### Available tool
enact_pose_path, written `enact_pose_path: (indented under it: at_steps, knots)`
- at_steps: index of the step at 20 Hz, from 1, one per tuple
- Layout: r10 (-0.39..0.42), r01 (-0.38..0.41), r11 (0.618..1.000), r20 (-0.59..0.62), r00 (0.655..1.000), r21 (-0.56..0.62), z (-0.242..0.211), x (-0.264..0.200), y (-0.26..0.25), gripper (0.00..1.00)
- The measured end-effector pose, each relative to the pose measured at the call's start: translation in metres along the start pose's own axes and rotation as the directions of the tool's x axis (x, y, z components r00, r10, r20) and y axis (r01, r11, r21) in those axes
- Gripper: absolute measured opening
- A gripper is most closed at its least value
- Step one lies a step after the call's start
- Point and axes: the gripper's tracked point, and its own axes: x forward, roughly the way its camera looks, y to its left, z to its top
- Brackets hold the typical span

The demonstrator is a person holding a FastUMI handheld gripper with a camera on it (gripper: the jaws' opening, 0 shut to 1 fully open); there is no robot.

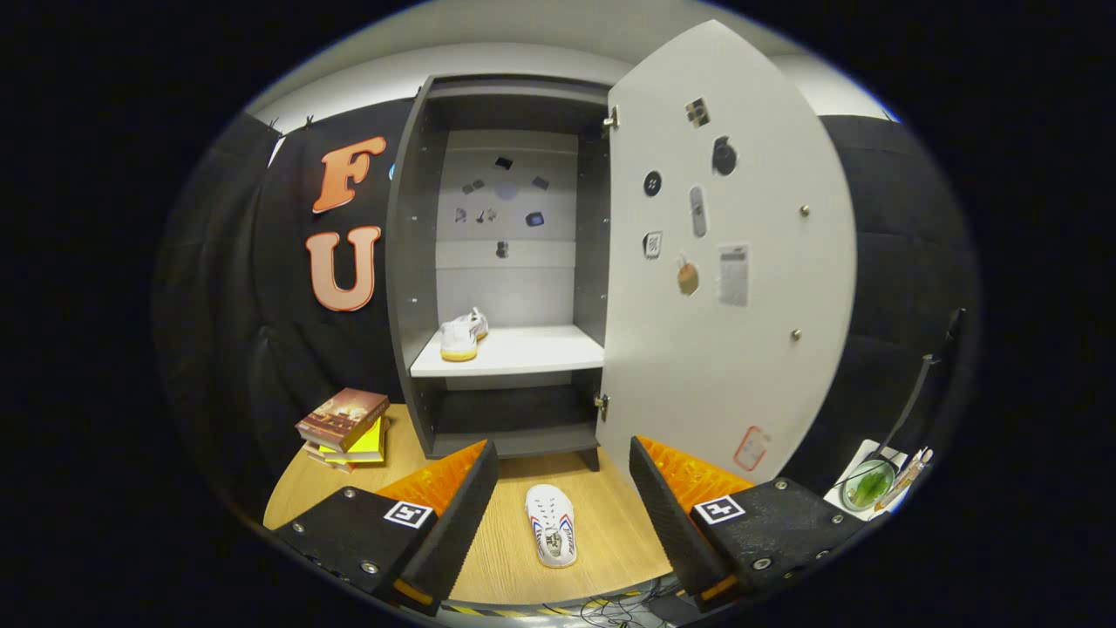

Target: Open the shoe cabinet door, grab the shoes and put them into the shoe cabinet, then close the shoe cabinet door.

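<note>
The dark shoe cabinet stands at the back of the wooden table, its white door swung wide open to the right. One white shoe with a yellowish sole rests on the left part of the white shelf inside. A second white shoe lies on the table in front of the cabinet, toe toward it. My gripper hovers open above this shoe, which lies between and just below the two fingers, touching neither.
A stack of books lies on the table left of the cabinet. At the right, beyond the open door, a small white tray holds a green item and pens. Cables run under the table's near edge. Stickers dot the door and the cabinet's back wall.
</note>
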Motion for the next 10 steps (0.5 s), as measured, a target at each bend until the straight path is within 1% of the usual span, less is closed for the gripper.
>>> enact_pose_path:
  at_steps: [4, 6, 8, 10]
  knots:
    - [0.028, -0.031, 0.999, -0.064, 0.998, -0.042, -0.072, 0.059, 0.024, 0.94]
    - [0.028, -0.034, 0.998, -0.119, 0.992, -0.052, -0.116, 0.086, 0.030, 0.94]
    - [0.030, -0.046, 0.995, -0.184, 0.983, -0.085, -0.158, 0.108, 0.038, 0.94]
    - [0.036, -0.070, 0.991, -0.281, 0.959, -0.112, -0.204, 0.126, 0.046, 0.93]
